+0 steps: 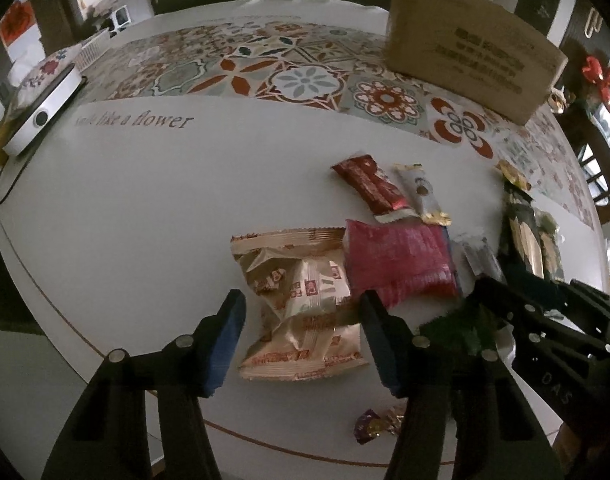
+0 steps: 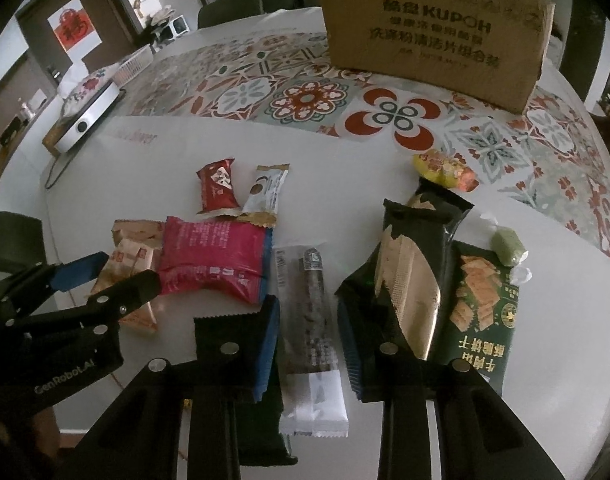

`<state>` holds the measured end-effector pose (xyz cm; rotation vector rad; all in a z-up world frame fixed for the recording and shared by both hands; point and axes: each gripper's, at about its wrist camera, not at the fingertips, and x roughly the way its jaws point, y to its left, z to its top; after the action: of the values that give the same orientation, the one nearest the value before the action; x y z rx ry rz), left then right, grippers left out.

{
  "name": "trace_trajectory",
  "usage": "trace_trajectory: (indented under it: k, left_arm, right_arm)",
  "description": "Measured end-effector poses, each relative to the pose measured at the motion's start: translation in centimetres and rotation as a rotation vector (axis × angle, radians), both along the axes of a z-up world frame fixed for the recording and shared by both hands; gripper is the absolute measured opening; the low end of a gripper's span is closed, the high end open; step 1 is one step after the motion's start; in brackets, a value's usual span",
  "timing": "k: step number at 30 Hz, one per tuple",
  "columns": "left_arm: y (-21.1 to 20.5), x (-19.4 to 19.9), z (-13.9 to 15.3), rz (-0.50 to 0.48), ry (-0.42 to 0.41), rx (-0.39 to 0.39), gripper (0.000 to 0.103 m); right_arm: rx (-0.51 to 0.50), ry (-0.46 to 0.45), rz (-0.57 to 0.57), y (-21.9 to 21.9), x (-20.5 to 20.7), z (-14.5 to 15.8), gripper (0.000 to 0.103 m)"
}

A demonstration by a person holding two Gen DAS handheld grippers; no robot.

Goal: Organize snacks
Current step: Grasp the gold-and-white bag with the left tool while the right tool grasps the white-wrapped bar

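Observation:
Snacks lie on the white table. My left gripper [image 1: 301, 336] is open, its jaws on either side of a gold snack packet [image 1: 301, 312] that lies flat. A pink packet [image 1: 401, 260] lies just right of it. My right gripper [image 2: 307, 344] is open, its jaws on either side of a clear sausage stick packet [image 2: 311, 312]. A black and gold packet [image 2: 413, 264] and a green cracker box [image 2: 485, 312] lie to its right. A red packet [image 2: 217, 188] and a white bar [image 2: 265, 194] lie farther back. The left gripper shows in the right wrist view [image 2: 117, 276].
A brown cardboard box [image 2: 433, 36] stands at the back right on the patterned table mat [image 2: 241, 80]. A white appliance [image 1: 45, 112] sits at the left edge. A yellow candy bag [image 2: 445, 170] and a green sweet [image 2: 507, 246] lie right. A small wrapped candy [image 1: 375, 424] lies near the front edge.

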<state>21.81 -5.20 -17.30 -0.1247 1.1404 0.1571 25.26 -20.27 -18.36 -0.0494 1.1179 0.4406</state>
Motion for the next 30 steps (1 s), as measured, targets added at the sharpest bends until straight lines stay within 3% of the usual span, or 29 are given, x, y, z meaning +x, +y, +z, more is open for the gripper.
trace_trajectory:
  k: [9, 17, 21, 30]
  left_arm:
    - [0.4, 0.2, -0.3, -0.02, -0.012, -0.029, 0.045]
    - [0.7, -0.4, 0.6, -0.038, -0.035, -0.011, 0.043]
    - [0.4, -0.8, 2.2, -0.066, -0.087, 0.032, 0.043]
    - [-0.2, -0.1, 6.2, -0.145, -0.165, 0.014, 0.043]
  right_arm:
    - [-0.017, -0.015, 0.004, 0.5, 0.0, 0.0, 0.023]
    - [-0.024, -0.032, -0.01, 0.8, -0.2, 0.6, 0.022]
    - [-0.032, -0.055, -0.035, 0.5, -0.5, 1.4, 0.022]
    - [0.0, -0.138, -0.07, 0.2, -1.1, 5.7, 0.022]
